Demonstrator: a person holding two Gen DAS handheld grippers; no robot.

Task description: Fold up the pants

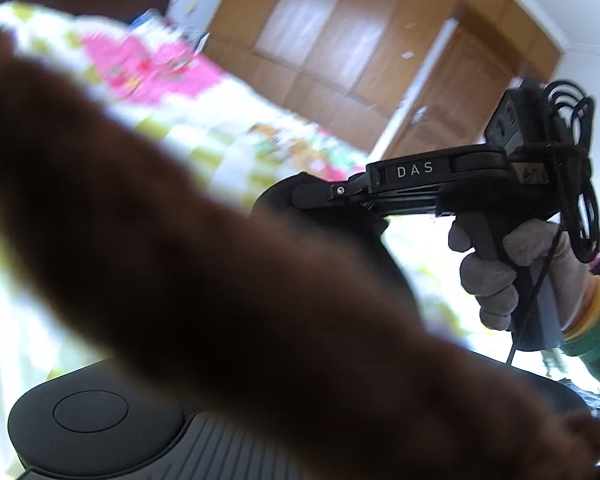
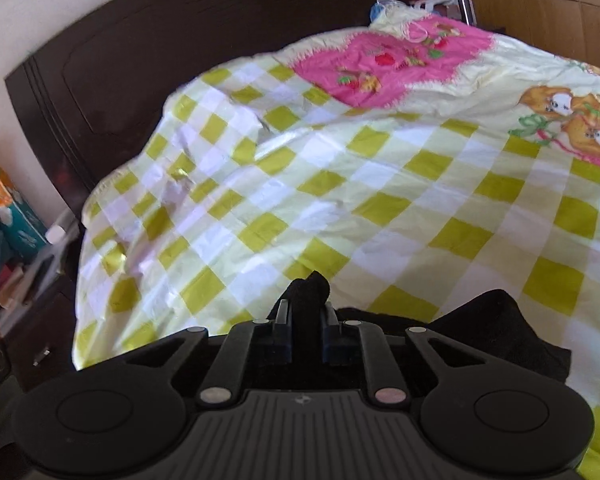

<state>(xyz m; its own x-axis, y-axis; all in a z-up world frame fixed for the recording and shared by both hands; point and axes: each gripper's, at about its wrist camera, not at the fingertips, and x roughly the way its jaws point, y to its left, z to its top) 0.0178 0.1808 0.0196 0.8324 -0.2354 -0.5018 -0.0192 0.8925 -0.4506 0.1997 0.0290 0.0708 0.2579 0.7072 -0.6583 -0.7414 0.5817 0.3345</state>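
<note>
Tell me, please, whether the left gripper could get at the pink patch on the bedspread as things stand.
Probably not directly: the pants hang close across that camera, between it and the pink patch, so the cloth would likely have to move aside first.

Pants (image 2: 500, 320) black; bedsheet (image 2: 380, 184) yellow-green and white checks with pink patch; headboard (image 2: 140, 60) dark brown; glove (image 1: 496, 280) grey; wardrobe (image 1: 340, 40) light brown wood.

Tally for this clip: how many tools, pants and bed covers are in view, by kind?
Tools: 2, the left tool and the right tool
Pants: 1, dark
Checked bed cover: 1
Total: 4
</note>
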